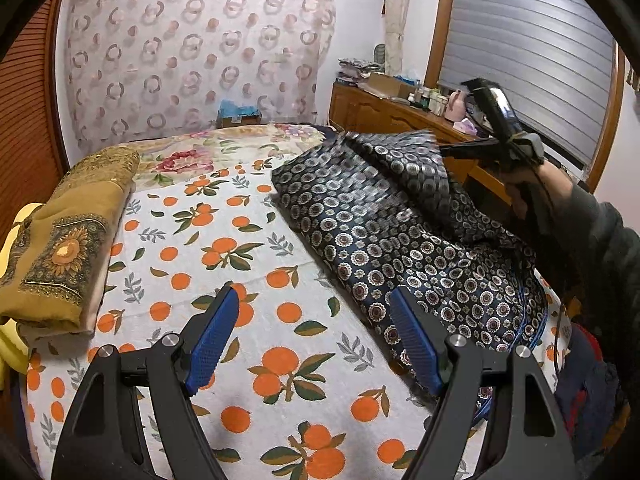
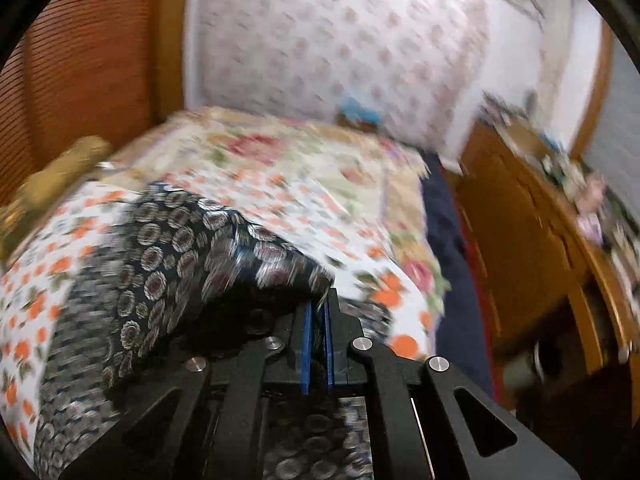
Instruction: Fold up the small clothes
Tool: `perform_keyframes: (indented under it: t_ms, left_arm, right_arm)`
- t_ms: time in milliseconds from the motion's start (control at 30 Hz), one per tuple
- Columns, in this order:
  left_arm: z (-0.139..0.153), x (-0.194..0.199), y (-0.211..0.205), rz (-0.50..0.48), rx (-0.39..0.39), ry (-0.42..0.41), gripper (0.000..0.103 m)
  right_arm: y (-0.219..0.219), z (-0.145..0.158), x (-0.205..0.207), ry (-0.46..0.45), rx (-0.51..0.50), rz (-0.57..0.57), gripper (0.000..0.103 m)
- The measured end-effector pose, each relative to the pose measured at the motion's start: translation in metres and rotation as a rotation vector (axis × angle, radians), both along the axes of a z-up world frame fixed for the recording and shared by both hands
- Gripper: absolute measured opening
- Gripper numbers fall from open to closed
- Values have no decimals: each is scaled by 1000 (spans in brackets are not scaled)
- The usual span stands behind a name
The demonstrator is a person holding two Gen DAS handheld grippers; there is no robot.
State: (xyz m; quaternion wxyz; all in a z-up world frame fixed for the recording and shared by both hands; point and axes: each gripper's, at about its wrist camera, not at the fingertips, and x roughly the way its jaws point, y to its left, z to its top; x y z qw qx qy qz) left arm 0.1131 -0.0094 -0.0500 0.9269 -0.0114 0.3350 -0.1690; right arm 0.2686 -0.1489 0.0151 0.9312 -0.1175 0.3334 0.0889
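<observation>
A dark navy garment (image 1: 400, 240) printed with small white and red flower rings lies on the right half of the bed. My right gripper (image 1: 444, 151), held in a hand on the right, is shut on the garment's far corner and holds it up off the bed. In the right wrist view the same gripper (image 2: 318, 312) has its blue pads pressed together on the edge of that garment (image 2: 168, 256), which drapes away to the left. My left gripper (image 1: 312, 344) hovers open over the near bed, its right finger just above the garment's near edge, nothing between its pads.
The bed cover (image 1: 224, 264) is white with orange fruit prints. A folded mustard-brown cloth (image 1: 68, 240) lies at the left edge. A wooden dresser (image 1: 400, 114) crowded with small items stands at the back right under a shuttered window. A patterned curtain hangs behind the bed.
</observation>
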Motion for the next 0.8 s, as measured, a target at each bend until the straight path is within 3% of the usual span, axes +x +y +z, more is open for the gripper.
perform_keyframes:
  t_ms: [67, 167, 467, 633, 800]
  left_arm:
    - [0, 0, -1, -2, 1, 0, 79]
    - [0, -1, -3, -7, -3, 1, 79]
    - [-3, -1, -11, -8, -6, 2, 79]
    - [-3, -3, -16, -3, -2, -6, 79]
    - [-6, -4, -19, -9, -3, 3, 79]
  right_arm:
    - [-5, -6, 8, 29, -7, -44, 21]
    - [-5, -11, 1, 28, -3, -60, 35]
    - [38, -7, -52, 22, 71, 144, 35]
    - [47, -22, -33, 70, 88, 138, 35]
    - [31, -31, -9, 186, 206, 120, 35]
